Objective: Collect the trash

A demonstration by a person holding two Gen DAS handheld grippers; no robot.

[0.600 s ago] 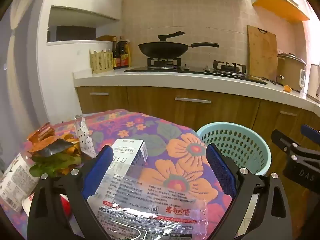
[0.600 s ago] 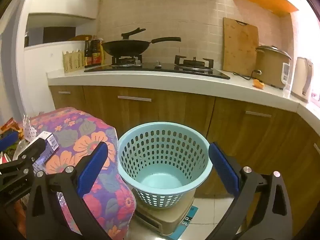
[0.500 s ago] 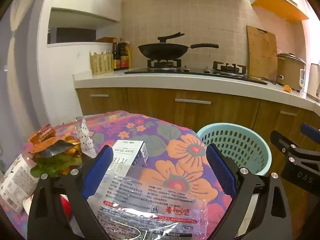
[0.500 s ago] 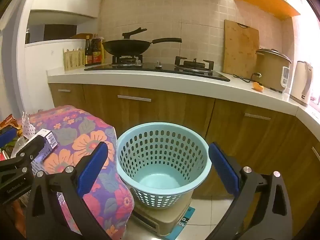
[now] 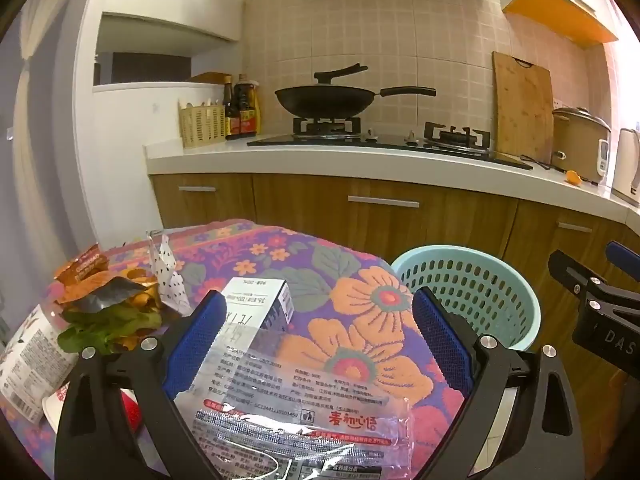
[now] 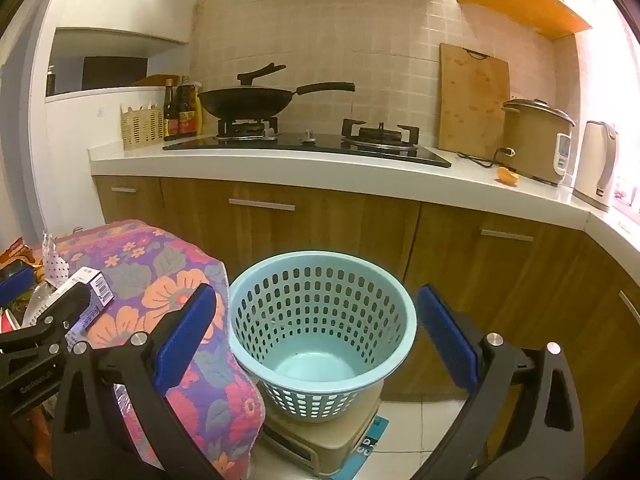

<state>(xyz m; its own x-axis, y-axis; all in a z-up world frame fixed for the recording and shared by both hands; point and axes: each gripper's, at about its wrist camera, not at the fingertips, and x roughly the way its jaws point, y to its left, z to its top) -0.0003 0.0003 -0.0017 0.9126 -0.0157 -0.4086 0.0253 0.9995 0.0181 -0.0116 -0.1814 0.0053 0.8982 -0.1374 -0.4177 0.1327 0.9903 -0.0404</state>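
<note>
A clear plastic wrapper (image 5: 296,412) with red print lies on the flowered tablecloth (image 5: 352,280), under and between the wide-apart fingers of my open left gripper (image 5: 316,336). A small white carton (image 5: 256,308) lies just beyond it. At the left are orange snack bags and green leaves (image 5: 108,304) and a dotted white wrapper (image 5: 168,276). A light blue perforated basket (image 6: 320,320) stands off the table's right edge. My right gripper (image 6: 316,340) hangs open in front of the basket, holding nothing.
The basket sits on a beige box (image 6: 320,440) on the tiled floor. Behind run wooden cabinets (image 6: 280,216) and a white counter (image 6: 320,168) with a wok (image 6: 248,100), cutting board (image 6: 472,100), rice cooker (image 6: 536,140) and kettle (image 6: 600,164).
Both grippers have lifted slightly, so the scene sits a little lower in both views. Both stay open; no trash has moved.
</note>
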